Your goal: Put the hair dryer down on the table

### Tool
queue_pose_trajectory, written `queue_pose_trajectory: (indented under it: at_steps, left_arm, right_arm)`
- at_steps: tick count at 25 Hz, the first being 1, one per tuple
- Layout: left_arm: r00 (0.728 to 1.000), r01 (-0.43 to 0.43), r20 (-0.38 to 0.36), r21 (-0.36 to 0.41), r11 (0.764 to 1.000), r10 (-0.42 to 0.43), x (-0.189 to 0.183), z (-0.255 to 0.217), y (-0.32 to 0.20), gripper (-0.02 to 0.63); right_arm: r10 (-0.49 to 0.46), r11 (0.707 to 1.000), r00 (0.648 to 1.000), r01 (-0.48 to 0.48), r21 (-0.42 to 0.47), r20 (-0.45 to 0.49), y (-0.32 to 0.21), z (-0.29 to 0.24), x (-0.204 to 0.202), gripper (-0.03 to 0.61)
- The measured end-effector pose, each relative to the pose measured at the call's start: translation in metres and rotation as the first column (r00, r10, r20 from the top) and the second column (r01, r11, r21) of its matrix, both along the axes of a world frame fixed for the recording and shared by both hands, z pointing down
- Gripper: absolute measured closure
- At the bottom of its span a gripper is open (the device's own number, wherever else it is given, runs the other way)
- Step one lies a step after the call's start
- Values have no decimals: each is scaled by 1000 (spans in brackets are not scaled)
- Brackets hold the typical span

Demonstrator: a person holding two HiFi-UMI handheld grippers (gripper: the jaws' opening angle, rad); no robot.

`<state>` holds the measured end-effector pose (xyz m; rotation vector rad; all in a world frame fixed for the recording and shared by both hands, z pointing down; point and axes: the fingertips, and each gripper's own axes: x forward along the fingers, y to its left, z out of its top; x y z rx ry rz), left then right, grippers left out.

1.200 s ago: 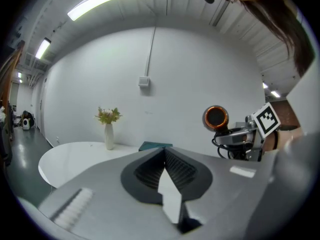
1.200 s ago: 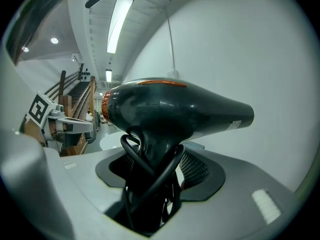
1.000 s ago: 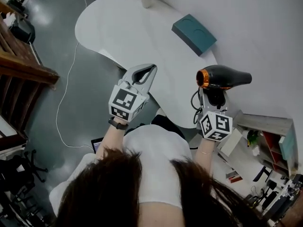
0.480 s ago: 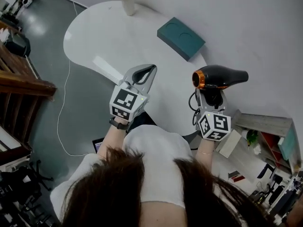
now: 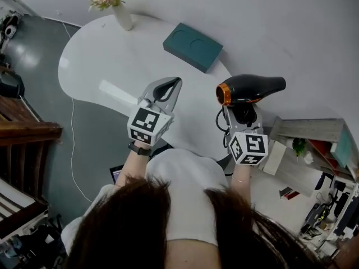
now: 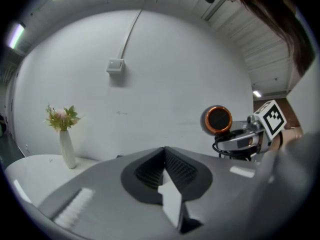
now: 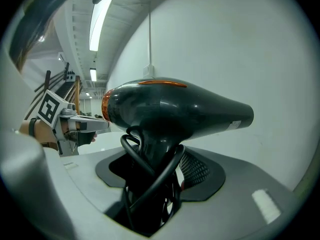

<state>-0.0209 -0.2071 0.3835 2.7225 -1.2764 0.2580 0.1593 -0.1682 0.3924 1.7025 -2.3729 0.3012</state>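
Observation:
My right gripper (image 5: pixel 243 115) is shut on the handle of a black hair dryer (image 5: pixel 253 88) with an orange ring at its rear, and a loop of its black cord is pinched in with the handle. The dryer (image 7: pixel 175 111) lies level in the air by the right edge of the white table (image 5: pixel 106 52), nozzle toward the wall. In the right gripper view the jaws (image 7: pixel 156 176) close round handle and cord. My left gripper (image 5: pixel 169 87) hovers over the table's near edge, shut and empty (image 6: pixel 164 156). From it the dryer's orange ring (image 6: pixel 218 120) shows at the right.
A teal box (image 5: pixel 192 45) lies at the table's far right. At the far end stands a white vase (image 5: pixel 122 17) with flowers. A white strip (image 5: pixel 116 92) lies near the left gripper. A low shelf (image 5: pixel 307 142) stands right of the dryer; a cable (image 5: pixel 73 133) runs along the floor.
The head view has tipped up, bringing the vase and the table's far end into sight. Both grippers keep nearly the same place; the dryer has drifted slightly left. The grip is unchanged.

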Motion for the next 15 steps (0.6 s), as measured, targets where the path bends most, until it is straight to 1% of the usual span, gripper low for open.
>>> queue_pose_trajectory:
  at_steps: [5, 15]
  left_arm:
    - [999, -37, -2, -7, 999, 37, 11, 5, -7, 554]
    - [994, -106, -9, -31, 994, 106, 28, 20, -12, 555]
  right_arm:
    - [7, 1000, 1000, -7, -7, -18, -1, 5, -3, 319]
    - [34, 997, 999, -36, -64, -28, -1, 27, 1, 319]
